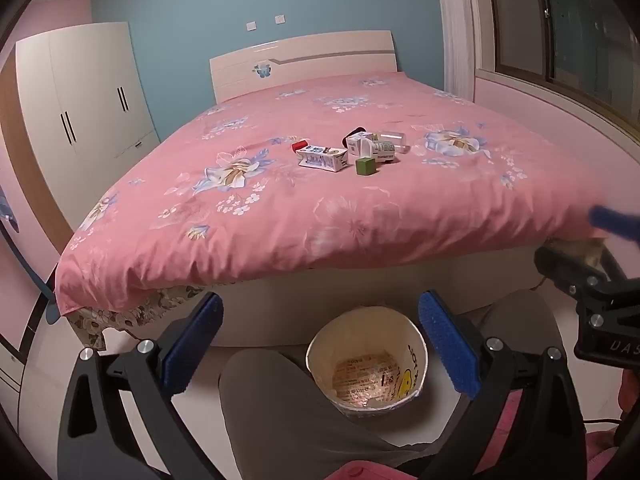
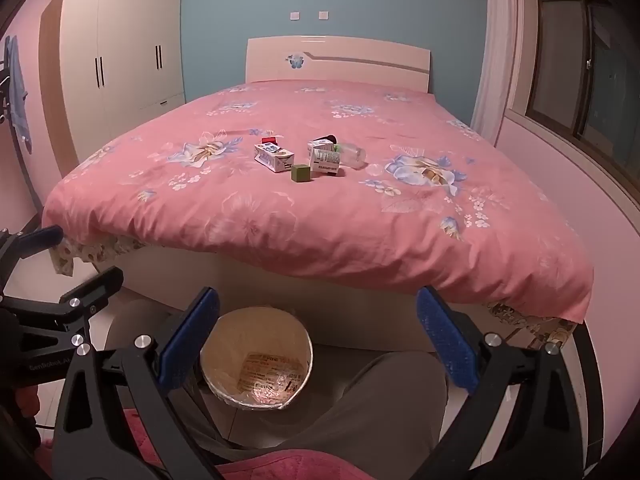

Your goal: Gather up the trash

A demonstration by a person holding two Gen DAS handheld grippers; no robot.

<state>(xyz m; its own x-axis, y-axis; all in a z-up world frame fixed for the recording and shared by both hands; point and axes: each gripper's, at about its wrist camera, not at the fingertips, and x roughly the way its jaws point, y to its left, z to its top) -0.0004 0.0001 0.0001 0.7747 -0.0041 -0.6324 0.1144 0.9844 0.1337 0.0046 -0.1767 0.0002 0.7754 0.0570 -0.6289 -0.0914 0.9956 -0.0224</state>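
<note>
- The left gripper (image 1: pixel 320 344) hung wide apart and empty, its blue pads (image 1: pixel 448 344) either side of the paper bin (image 1: pixel 400 322) standing on the floor below, between the person's knees.
- The right gripper (image 2: pixel 318 340) was likewise spread wide and held nothing, hovering above the same bin, beside the left one; neither touched anything.
- Beyond the bin rose the foot of the bed (image 1: pixel 280 232), draped in a pink floral quilt that overhung its edge.
- The trash lay clustered near the middle of the bed, well apart from both grippers: a milk carton (image 1: pixel 322 158) on its side, a small red item (image 1: pixel 298 146) just behind it, and a green cube (image 1: pixel 366 167) nearest the bin.
- Right of the carton stood a second printed carton (image 1: pixel 362 146), touching or just beside a clear plastic bottle (image 1: pixel 394 141) lying down, with something dark behind that was too small to identify.
- Judged by looks, the cartons would be light and crushable; each is best taken across its flat sides with gentle closing.
- The bottle would probably be light, smooth and apt to roll or slip, so a grip across its middle seems safest.
- The cube looked stiff and easy to pinch on opposite faces, though the soft quilt may let it sink or tip.
- The bin appeared to hold only a printed wrapper at the bottom, so collecting seemed barely begun.
</note>
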